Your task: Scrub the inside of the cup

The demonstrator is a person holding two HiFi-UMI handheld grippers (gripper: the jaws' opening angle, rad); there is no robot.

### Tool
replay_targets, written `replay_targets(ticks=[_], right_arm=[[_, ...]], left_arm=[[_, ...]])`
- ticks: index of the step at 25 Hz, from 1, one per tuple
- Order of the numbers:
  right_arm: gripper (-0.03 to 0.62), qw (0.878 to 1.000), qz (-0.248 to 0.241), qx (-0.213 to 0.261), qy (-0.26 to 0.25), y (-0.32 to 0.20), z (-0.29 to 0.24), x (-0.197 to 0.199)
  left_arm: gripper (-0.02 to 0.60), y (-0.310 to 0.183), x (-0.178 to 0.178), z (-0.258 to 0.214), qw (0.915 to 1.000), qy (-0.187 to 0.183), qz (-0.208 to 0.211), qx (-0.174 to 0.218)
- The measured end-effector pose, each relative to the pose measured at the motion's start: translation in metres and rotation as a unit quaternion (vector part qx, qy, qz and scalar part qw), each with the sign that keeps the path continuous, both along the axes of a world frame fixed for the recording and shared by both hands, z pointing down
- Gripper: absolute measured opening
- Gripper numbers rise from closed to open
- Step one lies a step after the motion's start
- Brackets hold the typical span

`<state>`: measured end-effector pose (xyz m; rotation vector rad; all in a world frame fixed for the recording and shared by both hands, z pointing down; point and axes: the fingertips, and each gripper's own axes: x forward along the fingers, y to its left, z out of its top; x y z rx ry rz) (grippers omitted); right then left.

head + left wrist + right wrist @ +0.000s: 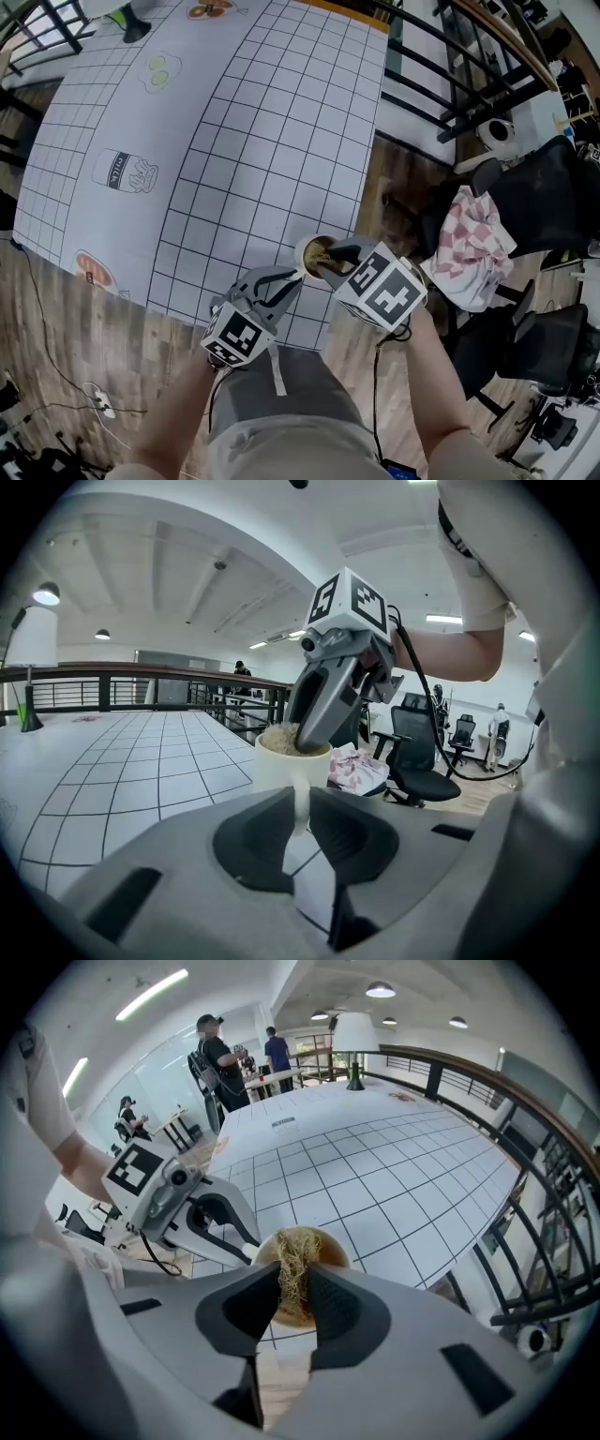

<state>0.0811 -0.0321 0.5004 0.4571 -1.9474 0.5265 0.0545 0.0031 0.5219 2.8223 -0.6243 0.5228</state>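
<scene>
Cup [307,251]: a pale cup with a brownish inside is seen at the near edge of the worktop [234,141], close to its right corner; whether it rests on the surface or is held just above it cannot be told.
Handle [301,803]: the cup's thin handle is turned toward the left claw [301,825] and is pinched between its pads.
Left claw: clamped on the handle and pointed nearly level, with the cup held upright.
Scrubber [294,1269]: a tuft of straw-coloured fibres is set inside the cup, from above the rim down into the bowl.
Right claw [293,1307]: closed on the scrubber and pointed steeply down into the cup's mouth; its tips are seen within the rim in the left gripper view.
Worktop cover: a white sheet ruled in dark squares is spread over it, with small printed pictures, a milk carton [125,172] among them.
Lamp [354,1035]: stood at the far end of the worktop.
Chair [544,202]: black, placed to the right of the worktop, with a red-and-white checked cloth [473,248] just beside it.
Railing [469,66]: dark bars are run along the worktop's right side.
</scene>
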Motion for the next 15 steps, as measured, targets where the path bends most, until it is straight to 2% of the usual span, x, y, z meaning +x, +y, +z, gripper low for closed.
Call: replay_targets(ticks=[3,6,10,15], right_arm=[[0.087,0.998,0.037,0.005,-0.052,-0.003,-0.024,0.003],[0.089,0.989,0.087,0.047,-0.107,-0.018,-0.059,0.005],[0.089,0.979,0.119,0.113,-0.118,-0.022,-0.104,0.014],[0.091,0.960,0.146,0.181,-0.155,-0.019,-0.162,0.013]], left_arm=[[0.060,-0.001,-0.001,0.000,0.9999,-0.005,-0.002,-0.011],[0.060,-0.006,-0.001,0.002,0.9993,-0.023,-0.009,-0.029],[0.063,0.001,-0.001,-0.009,0.9976,-0.054,-0.022,-0.037],[0.066,0.000,-0.025,-0.046,0.9964,-0.056,-0.060,-0.023]])
